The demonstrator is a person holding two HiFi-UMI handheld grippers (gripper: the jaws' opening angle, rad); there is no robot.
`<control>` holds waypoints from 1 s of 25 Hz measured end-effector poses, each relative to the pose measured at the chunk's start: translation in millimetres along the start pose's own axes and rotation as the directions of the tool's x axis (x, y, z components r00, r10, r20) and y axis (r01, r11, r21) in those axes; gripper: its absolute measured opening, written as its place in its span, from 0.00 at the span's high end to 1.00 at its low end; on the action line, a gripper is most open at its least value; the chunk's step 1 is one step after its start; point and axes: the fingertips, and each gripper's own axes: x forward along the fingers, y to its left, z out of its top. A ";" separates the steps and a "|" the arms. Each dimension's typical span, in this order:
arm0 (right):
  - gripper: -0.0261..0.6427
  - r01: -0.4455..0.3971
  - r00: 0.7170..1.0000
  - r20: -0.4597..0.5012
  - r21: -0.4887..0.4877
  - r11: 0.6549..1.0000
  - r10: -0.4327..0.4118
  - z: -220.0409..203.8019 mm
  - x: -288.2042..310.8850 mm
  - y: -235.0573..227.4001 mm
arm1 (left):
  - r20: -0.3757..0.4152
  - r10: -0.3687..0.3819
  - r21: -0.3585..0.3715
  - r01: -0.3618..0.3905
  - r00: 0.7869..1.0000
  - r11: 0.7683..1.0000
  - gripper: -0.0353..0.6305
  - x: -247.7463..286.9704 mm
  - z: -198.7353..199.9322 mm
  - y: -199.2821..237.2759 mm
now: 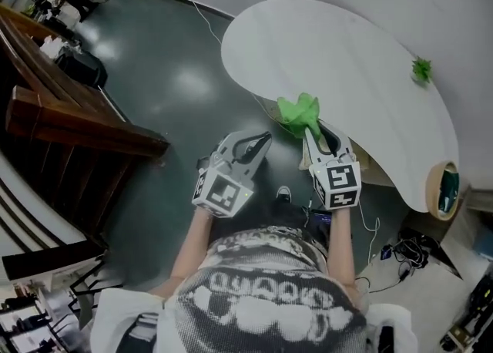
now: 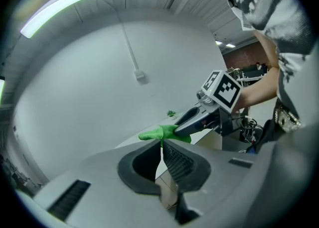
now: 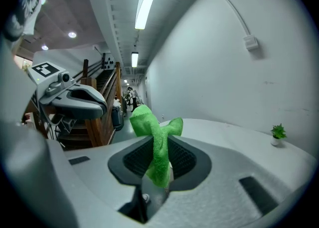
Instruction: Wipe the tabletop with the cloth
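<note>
Crumpled bright-green terry cloth, bunched upright, is clamped in my right gripper at the near edge of the white oval tabletop. My left gripper is level beside it off the table, jaws together, empty.

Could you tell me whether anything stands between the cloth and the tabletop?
Nothing visible does. The right gripper holds the cloth at the tabletop's near edge, and the surface ahead is bare; a small plant sits at its far side.

Head view steeply down; gripper views along jaws, sharing cloth.
</note>
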 end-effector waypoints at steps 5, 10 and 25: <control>0.83 0.070 0.997 -0.026 0.018 0.997 -0.070 -1.0 25.3 -17.1 | 0.035 -0.046 0.004 0.046 0.998 0.999 0.93 21.0 -12.0 29.8; 0.83 0.132 0.990 -0.060 0.031 0.991 -0.130 7.0 72.2 -31.1 | 0.049 -0.090 0.012 0.089 0.995 0.996 0.93 46.8 -33.7 83.6; 0.83 0.223 0.962 -0.176 0.070 0.972 -0.208 28.9 236.5 -47.4 | 0.084 -0.238 0.007 0.238 0.968 0.971 0.93 98.4 -107.4 226.4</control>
